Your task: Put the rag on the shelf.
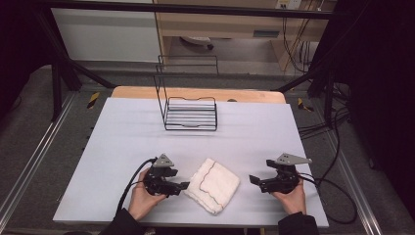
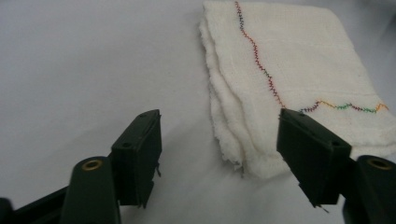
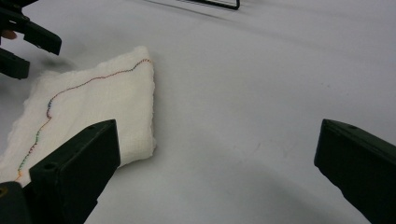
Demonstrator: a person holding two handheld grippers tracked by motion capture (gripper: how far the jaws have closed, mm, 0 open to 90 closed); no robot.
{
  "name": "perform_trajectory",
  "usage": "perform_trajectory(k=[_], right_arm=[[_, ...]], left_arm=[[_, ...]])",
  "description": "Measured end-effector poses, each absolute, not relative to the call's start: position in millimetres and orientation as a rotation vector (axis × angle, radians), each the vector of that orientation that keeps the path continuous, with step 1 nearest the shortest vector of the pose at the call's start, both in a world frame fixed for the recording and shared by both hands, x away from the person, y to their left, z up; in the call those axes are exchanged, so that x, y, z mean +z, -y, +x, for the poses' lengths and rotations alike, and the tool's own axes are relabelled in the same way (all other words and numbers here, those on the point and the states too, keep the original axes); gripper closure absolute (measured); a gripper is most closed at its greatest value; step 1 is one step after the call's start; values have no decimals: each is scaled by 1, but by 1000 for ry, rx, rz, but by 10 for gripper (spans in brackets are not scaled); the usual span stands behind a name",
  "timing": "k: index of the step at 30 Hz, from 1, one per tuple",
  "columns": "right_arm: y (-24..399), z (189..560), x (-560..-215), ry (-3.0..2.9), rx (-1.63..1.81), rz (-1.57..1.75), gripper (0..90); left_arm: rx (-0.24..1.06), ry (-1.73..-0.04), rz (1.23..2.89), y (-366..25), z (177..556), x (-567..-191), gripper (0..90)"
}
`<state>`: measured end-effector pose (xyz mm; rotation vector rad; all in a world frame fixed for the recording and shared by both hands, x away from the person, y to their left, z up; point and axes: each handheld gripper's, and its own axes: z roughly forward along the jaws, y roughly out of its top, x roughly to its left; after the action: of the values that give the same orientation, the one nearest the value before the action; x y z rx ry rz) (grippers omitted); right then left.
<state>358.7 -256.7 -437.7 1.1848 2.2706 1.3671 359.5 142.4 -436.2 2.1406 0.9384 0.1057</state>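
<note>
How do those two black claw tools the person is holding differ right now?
The left gripper sits right at the folded white cloth, one jaw over its corner; the right gripper waits apart from the cloth over bare table. The left gripper's jaws stand narrower than the right gripper's wide-open ones. Both are black, hand-held, empty, and point inward at the cloth.

Folded cloth: white, coarse weave, with a zigzag stitched line in mixed thread, dark blue and red running into orange, green and purple. Table cover: pale grey-white, plain. Wire rack: black. Left gripper and right gripper: black jaws, grey three-cornered top plates. Tabletop edge: light wood.
</note>
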Motion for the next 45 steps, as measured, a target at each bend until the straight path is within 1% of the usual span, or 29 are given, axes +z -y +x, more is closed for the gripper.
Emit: perform_trajectory(k=[1, 2, 6, 7, 9, 12, 17, 18, 19, 22, 24, 25, 26, 27, 28, 29, 30, 31, 32, 33, 34, 36, 37, 38, 39, 41, 45], right_arm=[[256, 359, -438, -2272, 1367, 1178, 9], [254, 359, -438, -2275, 1368, 1187, 9], [251, 359, -438, -2282, 1362, 1181, 11], [249, 359, -439, -2283, 1361, 1182, 13], [248, 359, -439, -2283, 1363, 1182, 15], [241, 359, -438, -2284, 1367, 1176, 33], [230, 358, -439, -2296, 1371, 1181, 84], [227, 358, -439, -2302, 1374, 1195, 101], [220, 358, -441, -2321, 1363, 1200, 141], [211, 358, -443, -2349, 1317, 1212, 180], [209, 358, -443, -2350, 1307, 1226, 189], [207, 357, -444, -2353, 1307, 1230, 217], [204, 357, -446, -2357, 1302, 1235, 253], [203, 357, -447, -2359, 1305, 1234, 286], [203, 357, -447, -2359, 1305, 1234, 286], [202, 356, -448, -2368, 1311, 1256, 343], [202, 356, -448, -2368, 1311, 1256, 343], [200, 356, -450, -2375, 1296, 1264, 390], [200, 356, -450, -2375, 1296, 1264, 390], [199, 356, -452, -2380, 1272, 1274, 426], [199, 356, -452, -2380, 1272, 1274, 426], [198, 356, -453, -2389, 1258, 1305, 488], [198, 356, -453, -2389, 1258, 1305, 488], [196, 356, -454, -2403, 1261, 1343, 547], [196, 356, -454, -2403, 1261, 1343, 547], [194, 356, -455, -2422, 1260, 1367, 629], [191, 357, -454, -2449, 1262, 1377, 728]], left_arm=[[101, -947, 2134, -140, 360, -438, 360], [93, -948, 2138, -138, 361, -438, 406], [77, -960, 2149, -131, 361, -443, 433], [91, -959, 2159, -130, 361, -443, 463], [93, -962, 2160, -127, 360, -444, 480], [105, -953, 2171, -124, 358, -445, 548], [107, -964, 2175, -122, 357, -446, 581], [105, -966, 2176, -122, 357, -446, 585], [103, -968, 2177, -122, 357, -446, 596], [93, -976, 2179, -122, 357, -446, 624], [89, -985, 2178, -121, 356, -446, 637], [84, -985, 2179, -121, 356, -446, 656], [70, -986, 2175, -120, 356, -446, 731], [29, -982, 2173, -121, 356, -446, 774], [27, -994, 2167, -120, 356, -446, 774], [34, -996, 2163, -119, 355, -446, 776], [35, -997, 2165, -119, 355, -446, 776], [32, -998, 2168, -119, 355, -446, 781], [33, -1000, 2165, -119, 355, -446, 781], [37, -1000, 2166, -118, 355, -446, 793], [43, -997, 2167, -118, 354, -445, 793], [74, -982, 2182, -116, 351, -444, 812], [74, -982, 2182, -116, 351, -444, 815], [87, -977, 2186, -116, 351, -444, 818], [97, -974, 2188, -115, 350, -444, 818], [111, -973, 2188, -115, 349, -444, 823], [110, -976, 2184, -115, 348, -444, 825]])
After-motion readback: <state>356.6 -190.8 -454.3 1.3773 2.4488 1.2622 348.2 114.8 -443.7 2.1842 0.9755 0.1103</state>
